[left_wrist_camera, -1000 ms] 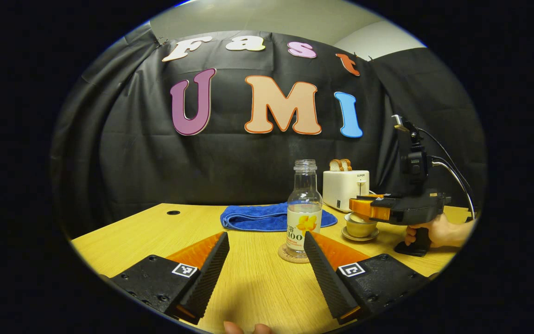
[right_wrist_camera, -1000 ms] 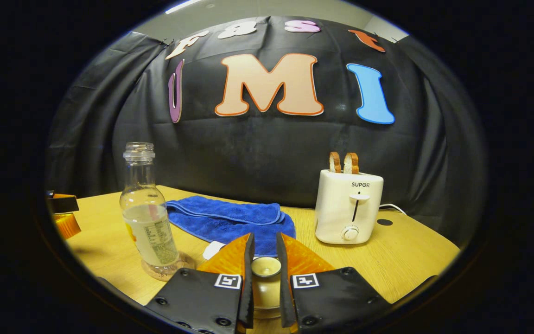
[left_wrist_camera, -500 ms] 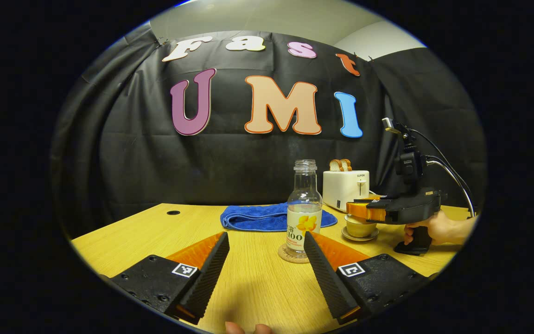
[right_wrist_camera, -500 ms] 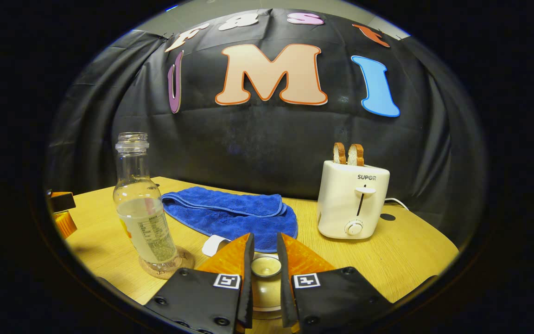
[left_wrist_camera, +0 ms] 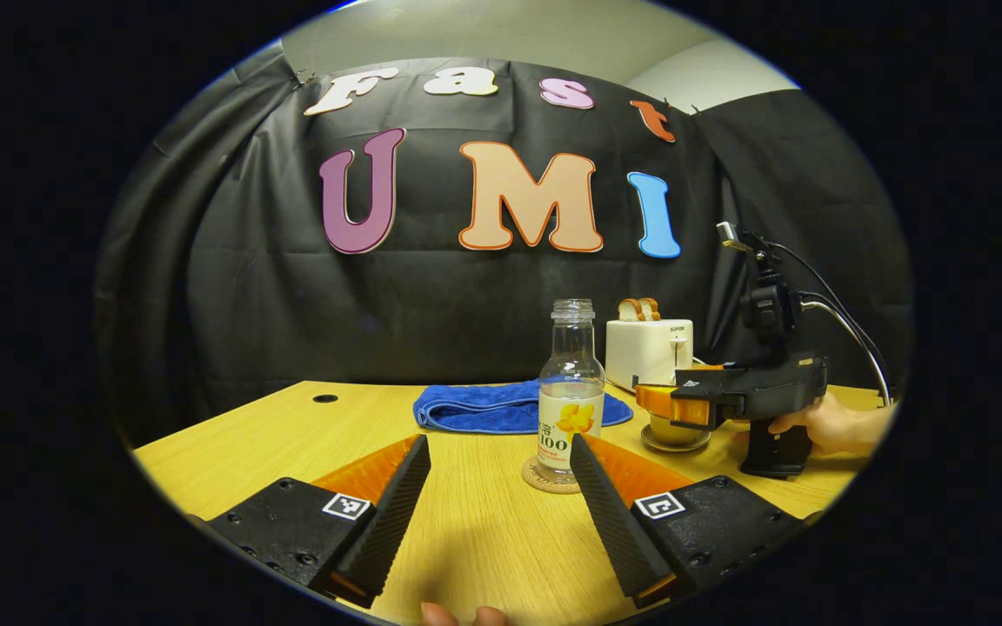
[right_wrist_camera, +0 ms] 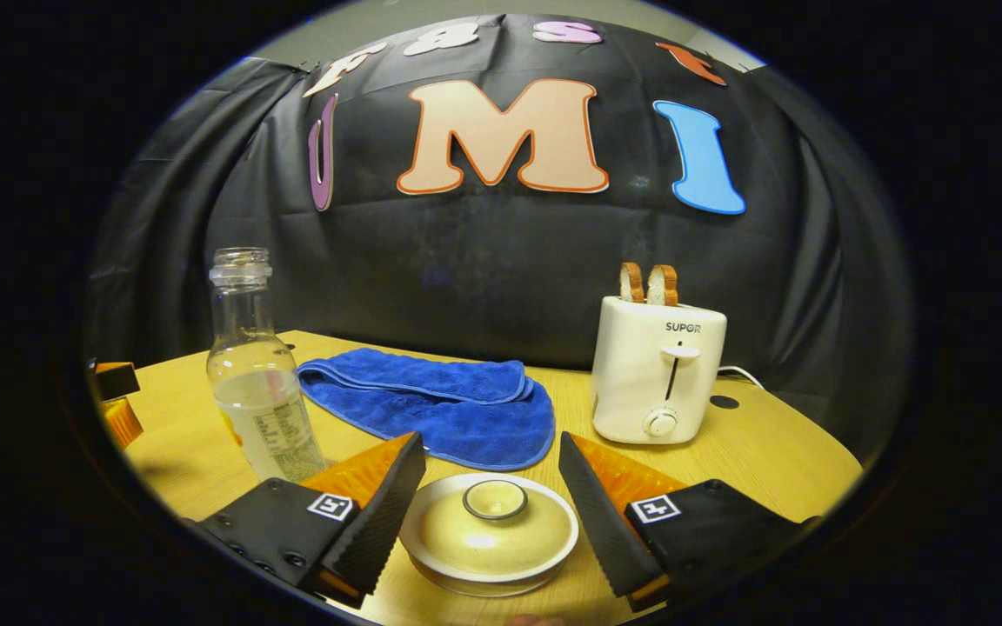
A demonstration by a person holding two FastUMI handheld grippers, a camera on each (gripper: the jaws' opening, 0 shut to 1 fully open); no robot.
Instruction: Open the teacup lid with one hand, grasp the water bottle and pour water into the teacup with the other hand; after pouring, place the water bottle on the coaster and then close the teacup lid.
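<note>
My right claw (right_wrist_camera: 490,496) stands spread wide, holding nothing, one finger on each side of the teacup lid (right_wrist_camera: 489,526) and neither touching it. The lid is a pale cream dome with a small ringed knob on top, and it sits closed on the teacup, whose saucer edge just shows beneath. In the left gripper view that same teacup (left_wrist_camera: 673,429) is a small cream bowl on a saucer, largely hidden under my right claw (left_wrist_camera: 653,402), with my hand (left_wrist_camera: 823,422) wrapped on the grip behind it.

My left claw (left_wrist_camera: 501,496) is also released, fingers far apart and empty, resting low over the bare wooden worktop (left_wrist_camera: 466,539). Just beyond its fingertips the water bottle (left_wrist_camera: 571,404) stands upright on a round cork coaster (left_wrist_camera: 536,480). The bottle is clear, uncapped, with a narrow neck and a label with an orange fruit print; pale liquid fills it to about the middle. From the right gripper view the water bottle (right_wrist_camera: 257,374) is to the left of the teacup, near but apart from it.

Farther back a folded blue towel (right_wrist_camera: 440,404) lies on the worktop (right_wrist_camera: 771,452), behind both bottle and teacup. Beyond the teacup to the right, a white toaster (right_wrist_camera: 657,374) stands with two slices of toast (right_wrist_camera: 649,284) sticking up from its slots, close to the black cloth wall.
</note>
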